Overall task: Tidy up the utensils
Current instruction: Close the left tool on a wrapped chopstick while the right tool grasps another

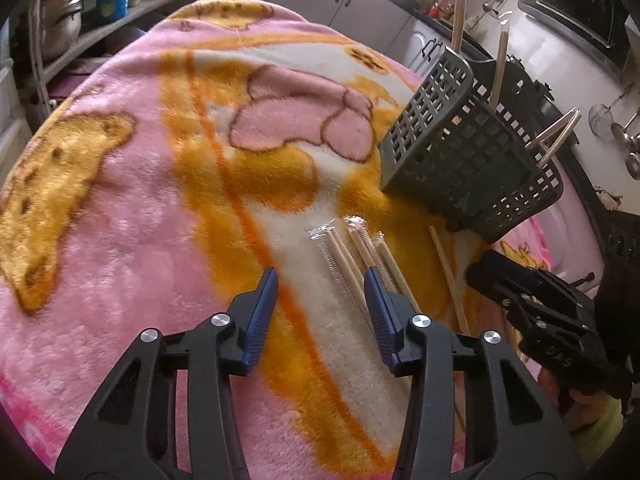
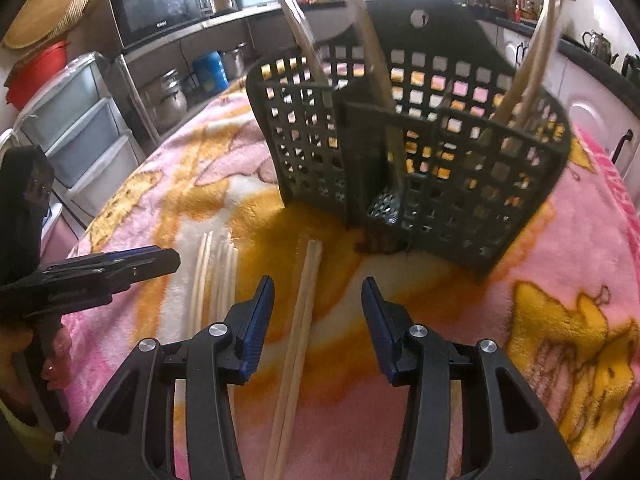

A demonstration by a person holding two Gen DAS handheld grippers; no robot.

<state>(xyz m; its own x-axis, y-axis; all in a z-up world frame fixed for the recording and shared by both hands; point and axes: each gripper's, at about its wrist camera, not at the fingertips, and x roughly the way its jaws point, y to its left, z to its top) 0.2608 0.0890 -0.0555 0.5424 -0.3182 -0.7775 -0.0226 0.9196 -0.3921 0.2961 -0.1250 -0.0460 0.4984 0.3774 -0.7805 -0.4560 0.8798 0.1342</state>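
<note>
While 2 grippers hung over the blanket [image 1: 120,200], each faced its own chopsticks. The right gripper [image 2: 318,312], jaws spread and pinching nothing, straddled the bare pair [image 2: 301,320], whose long axis ran straight ahead toward the basket [image 2: 440,184]. The left gripper [image 1: 322,304], jaws also apart and empty, had the wrapped pairs [image 1: 340,264] lying lengthwise just ahead, under its right finger. Other chopsticks stood upright in the basket, just beyond both.

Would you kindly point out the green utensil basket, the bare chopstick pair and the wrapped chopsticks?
Green utensil basket [image 2: 304,148]: right wrist view, left lattice wall.
Bare chopstick pair [image 2: 306,292]: right wrist view, mid-shaft.
Wrapped chopsticks [image 1: 340,256]: left wrist view, upper shaft.
</note>
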